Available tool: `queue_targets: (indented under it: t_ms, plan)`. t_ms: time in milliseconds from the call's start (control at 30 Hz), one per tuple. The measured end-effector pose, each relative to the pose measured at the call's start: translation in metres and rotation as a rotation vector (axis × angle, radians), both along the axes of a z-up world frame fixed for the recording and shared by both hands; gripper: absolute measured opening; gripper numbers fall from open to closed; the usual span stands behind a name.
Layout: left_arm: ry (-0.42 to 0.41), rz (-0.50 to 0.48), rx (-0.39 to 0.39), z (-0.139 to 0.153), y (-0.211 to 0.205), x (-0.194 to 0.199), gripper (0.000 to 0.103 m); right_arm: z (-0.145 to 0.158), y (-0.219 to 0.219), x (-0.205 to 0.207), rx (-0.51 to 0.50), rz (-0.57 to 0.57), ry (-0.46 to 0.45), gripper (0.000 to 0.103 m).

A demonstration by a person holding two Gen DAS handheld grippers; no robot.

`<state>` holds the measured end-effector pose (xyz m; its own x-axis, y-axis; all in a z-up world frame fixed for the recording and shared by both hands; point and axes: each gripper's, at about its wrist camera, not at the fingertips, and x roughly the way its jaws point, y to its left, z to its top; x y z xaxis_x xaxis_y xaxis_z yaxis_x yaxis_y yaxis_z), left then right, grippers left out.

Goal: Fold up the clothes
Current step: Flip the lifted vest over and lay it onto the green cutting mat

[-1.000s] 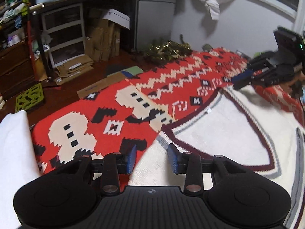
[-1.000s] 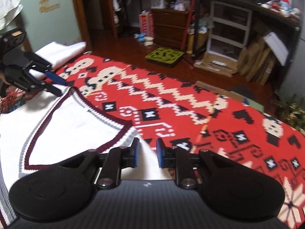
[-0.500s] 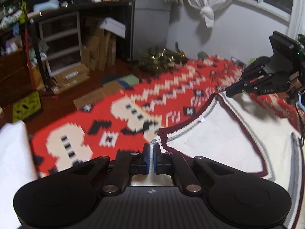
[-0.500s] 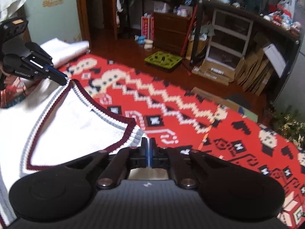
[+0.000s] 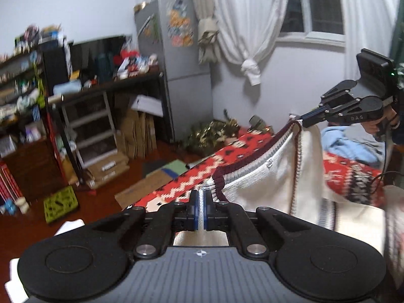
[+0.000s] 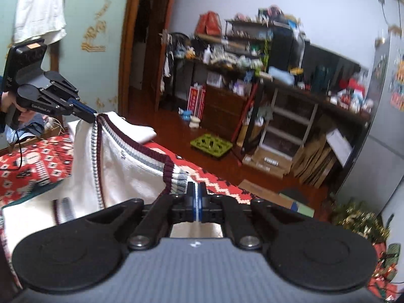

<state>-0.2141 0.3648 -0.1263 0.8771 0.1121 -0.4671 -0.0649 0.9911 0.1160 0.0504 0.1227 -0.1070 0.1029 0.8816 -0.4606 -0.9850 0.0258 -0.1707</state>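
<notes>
Left wrist view shows the left tool (image 5: 201, 213) pinched nearly closed on the ribbed shoulder edge of a white sweater (image 5: 265, 184), with only a strip of knit between its blue pads. Across the frame the right tool (image 5: 300, 121) clamps the opposite shoulder corner, so the maroon-and-grey V-neck trim (image 5: 255, 162) stretches taut between the two and the body of the sweater hangs down from that line, its lower part bunched on the red patterned blanket (image 5: 353, 176) beneath. Right wrist view gives the mirror of this: the right tool (image 6: 197, 202) is closed on the trim at its near end, and the left tool (image 6: 92, 116) grips the far corner, held by a hand (image 6: 10, 103). Beyond the blanket's far edge the wooden floor (image 6: 176, 131) lies open as far as a green tray (image 6: 211, 145), flattened cardboard (image 6: 265, 189) and cluttered shelves (image 6: 285, 116). A blue garment (image 5: 348, 141) lies behind the hanging sweater.
</notes>
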Motion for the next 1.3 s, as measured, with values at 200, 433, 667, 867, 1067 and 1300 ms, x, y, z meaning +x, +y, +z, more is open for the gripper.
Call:
queue_targets:
  t_ms: [200, 433, 667, 867, 1067, 1300]
  plan:
    - [0.008, -0.061, 0.033, 0.005, -0.064, -0.065, 0.003, 0.006, -0.082, -0.068, -0.012, 0.039, -0.055, 0.001]
    - [0.224, -0.144, -0.016, -0.047, -0.125, -0.111, 0.008, -0.045, -0.155, -0.122, -0.185, 0.077, 0.009, 0.002]
    - [0.388, -0.042, -0.161, -0.100, -0.126, -0.132, 0.010, -0.089, -0.194, -0.124, -0.292, 0.012, 0.167, 0.003]
    - [0.251, 0.208, -0.383, -0.097, -0.070, -0.138, 0.038, -0.083, -0.204, -0.066, -0.168, -0.240, 0.432, 0.020]
    - [0.159, 0.428, -0.548, -0.105, -0.014, -0.120, 0.038, -0.099, -0.173, -0.002, -0.105, -0.433, 0.589, 0.022]
    - [0.143, 0.550, -0.695, -0.140, 0.023, -0.097, 0.038, -0.142, -0.127, 0.038, -0.079, -0.535, 0.703, 0.026]
